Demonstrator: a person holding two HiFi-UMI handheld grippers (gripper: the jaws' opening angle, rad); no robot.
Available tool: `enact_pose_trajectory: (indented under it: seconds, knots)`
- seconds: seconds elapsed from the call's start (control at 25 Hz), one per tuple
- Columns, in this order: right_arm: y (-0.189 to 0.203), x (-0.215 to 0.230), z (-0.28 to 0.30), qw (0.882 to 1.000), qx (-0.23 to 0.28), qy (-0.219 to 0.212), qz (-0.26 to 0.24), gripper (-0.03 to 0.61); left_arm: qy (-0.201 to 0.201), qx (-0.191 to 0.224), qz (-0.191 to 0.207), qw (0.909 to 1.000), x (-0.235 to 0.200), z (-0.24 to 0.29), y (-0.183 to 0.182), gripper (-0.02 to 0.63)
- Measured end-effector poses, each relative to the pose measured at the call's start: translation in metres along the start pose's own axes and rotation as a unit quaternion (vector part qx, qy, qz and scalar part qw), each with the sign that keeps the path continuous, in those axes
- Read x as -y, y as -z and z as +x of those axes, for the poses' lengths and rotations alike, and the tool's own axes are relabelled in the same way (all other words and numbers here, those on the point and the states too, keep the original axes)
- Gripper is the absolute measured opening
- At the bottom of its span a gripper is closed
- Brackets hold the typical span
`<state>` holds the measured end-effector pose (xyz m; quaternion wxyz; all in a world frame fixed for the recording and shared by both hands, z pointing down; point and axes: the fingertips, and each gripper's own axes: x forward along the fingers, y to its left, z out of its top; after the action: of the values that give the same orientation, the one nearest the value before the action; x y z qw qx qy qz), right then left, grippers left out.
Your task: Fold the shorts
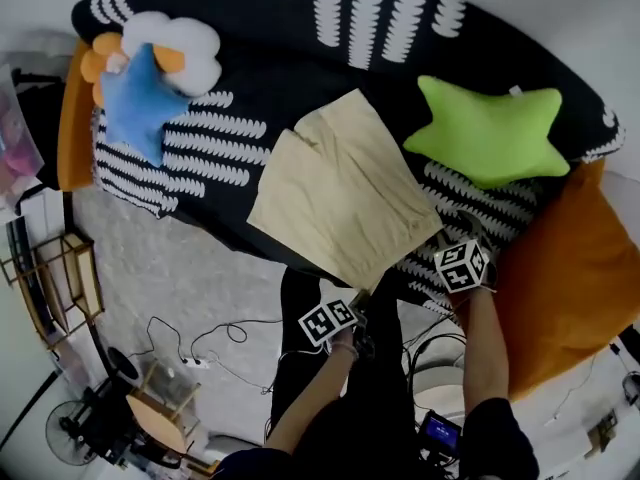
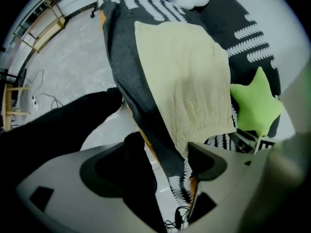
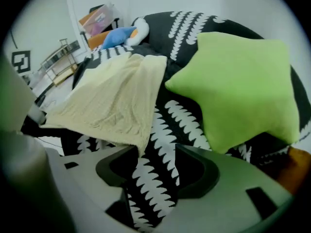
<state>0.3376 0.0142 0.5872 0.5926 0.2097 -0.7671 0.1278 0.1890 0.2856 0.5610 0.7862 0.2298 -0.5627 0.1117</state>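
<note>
Both pairs of jaws stand apart right now, and neither is clamped on anything. The left gripper has its jaws spread wide at the near edge of the bed; between them you see only the dark edge of the bedspread, a strip of floor and the person's black trouser leg. The nearest corner of the shorts sits right by the tip of one jaw, but the pads are not pressing on it. Over to the right gripper: jaws open a fair way, pointing down at the black-and-white patterned bedspread, which fills the gap between them. The hem corner of the shorts droops right at the tip of one jaw; whether it touches I cannot tell, and the other jaw is clear of the cloth. In the head view the shorts lie spread flat on the bedspread, pale yellow, set at a slant, their near edge reaching the side of the bed where the left gripper and right gripper hover just beside it. A green star pillow lies close to the shorts' far right edge, bulking large beside the right gripper's line of sight. Well away at the far left corner sit a blue star pillow and a white cloud pillow. An orange cover shows at the right, cables trail across the grey floor, and a wooden rack stands at the left.
</note>
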Motion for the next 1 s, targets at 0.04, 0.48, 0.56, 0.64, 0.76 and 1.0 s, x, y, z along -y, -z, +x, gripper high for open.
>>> enact_pose_trajectory:
  seconds: [0.04,0.48,0.56,0.64,0.76,1.0]
  knots:
    - [-0.002,0.009,0.005,1.000,0.001,0.019,0.017,0.249,0.010,-0.017,0.003,0.9998,0.008,0.009,0.006,0.399]
    - [-0.008,0.001,0.005,0.991,0.018,0.037,0.131,0.160,0.024,-0.076,0.011,0.9967,0.044,0.045,0.039,0.410]
    - [-0.002,0.006,0.002,0.989,0.023,0.035,0.145,0.172,0.029,-0.078,0.001,0.9965,0.057,0.047,0.059,0.418]
    - [0.002,0.011,-0.001,0.987,0.036,0.031,0.156,0.178,0.028,-0.082,0.015,0.9962,0.061,0.052,0.075,0.422]
    - [0.010,0.021,-0.012,0.984,0.052,0.020,0.171,0.212,0.034,-0.069,0.073,0.9944,0.062,0.049,0.074,0.423]
    - [-0.003,0.027,-0.045,0.954,0.119,-0.007,0.274,0.196,0.041,0.069,0.305,0.9489,0.095,-0.021,-0.063,0.422]
